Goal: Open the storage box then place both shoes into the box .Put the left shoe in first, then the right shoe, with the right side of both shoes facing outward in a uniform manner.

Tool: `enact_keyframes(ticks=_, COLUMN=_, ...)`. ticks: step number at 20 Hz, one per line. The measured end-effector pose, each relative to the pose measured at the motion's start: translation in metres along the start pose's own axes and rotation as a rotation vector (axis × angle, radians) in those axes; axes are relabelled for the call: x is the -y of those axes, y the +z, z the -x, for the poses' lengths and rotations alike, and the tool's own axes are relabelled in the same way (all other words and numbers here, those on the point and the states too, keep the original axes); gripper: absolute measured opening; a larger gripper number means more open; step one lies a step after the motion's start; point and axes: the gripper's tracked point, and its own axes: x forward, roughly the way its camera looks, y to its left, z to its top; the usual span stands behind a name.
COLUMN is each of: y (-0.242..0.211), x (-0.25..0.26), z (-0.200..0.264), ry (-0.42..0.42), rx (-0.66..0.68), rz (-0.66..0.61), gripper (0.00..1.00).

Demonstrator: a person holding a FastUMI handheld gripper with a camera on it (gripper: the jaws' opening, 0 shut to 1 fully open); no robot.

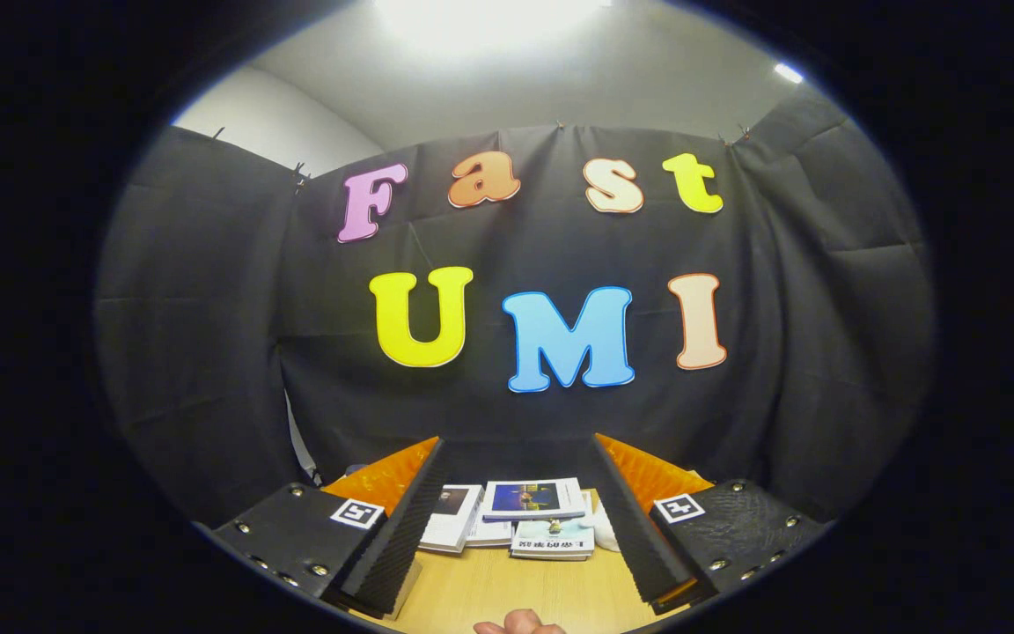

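Observation:
My gripper is raised and tilted up toward the booth's black cloth wall, its two fingers spread wide apart with nothing between them. Below and between the fingers lies a wooden table. A white rounded thing, possibly part of a shoe, peeks out beside the right finger; I cannot tell what it is.
Several books and booklets lie on the table between the fingers, near the wall. A person's fingertips show at the table's near edge. The cloth wall stands close behind the table.

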Motion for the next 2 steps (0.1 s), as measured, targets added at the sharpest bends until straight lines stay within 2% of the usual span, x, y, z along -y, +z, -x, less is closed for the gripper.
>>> enact_keyframes(ticks=2, y=-0.0022, x=-0.001, z=0.0064, ry=0.006, rx=0.003, rz=0.005, gripper=0.96)
